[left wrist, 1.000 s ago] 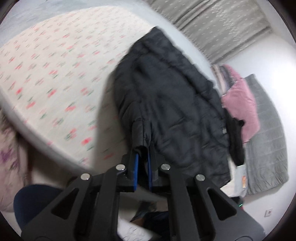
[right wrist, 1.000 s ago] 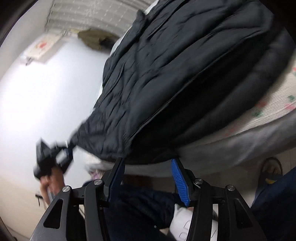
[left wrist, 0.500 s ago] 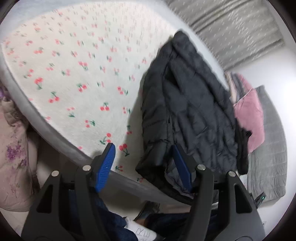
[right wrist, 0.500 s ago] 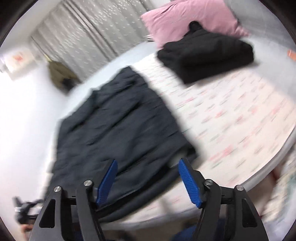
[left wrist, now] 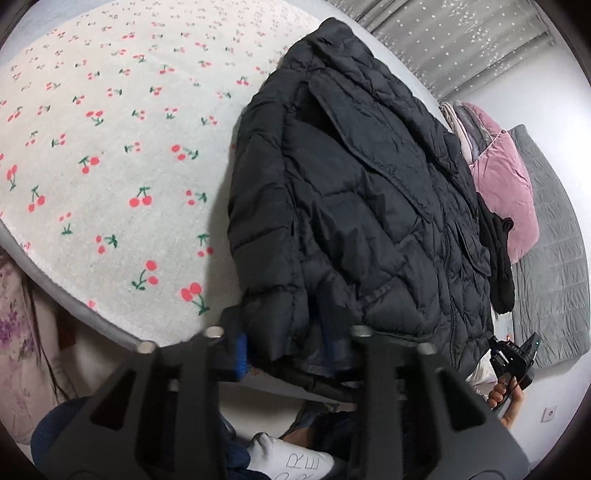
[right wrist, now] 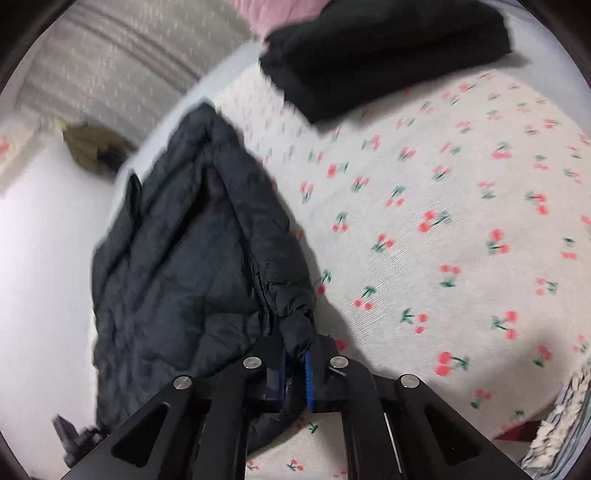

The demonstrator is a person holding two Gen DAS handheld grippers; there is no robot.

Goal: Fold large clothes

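A large black quilted jacket (left wrist: 362, 206) lies on the bed's cherry-print sheet (left wrist: 92, 147), its hem hanging over the near edge. In the left wrist view my left gripper (left wrist: 286, 341) has its blue pads around the jacket's lower corner; the jaws look partly closed on the fabric, blurred. In the right wrist view the jacket (right wrist: 192, 258) lies at left, and my right gripper (right wrist: 295, 373) is shut on a bunched corner of it above the sheet (right wrist: 443, 221).
A folded black garment (right wrist: 376, 48) lies at the far side of the bed with a pink pillow (left wrist: 506, 199) and a grey quilt (left wrist: 550, 258). Grey curtains (left wrist: 454, 33) hang behind. The person's legs and a white sock (left wrist: 291, 461) are below the bed edge.
Both grippers were open half a second ago. The right has closed on a jacket corner. The left has moved in around the jacket's lower hem and narrowed.
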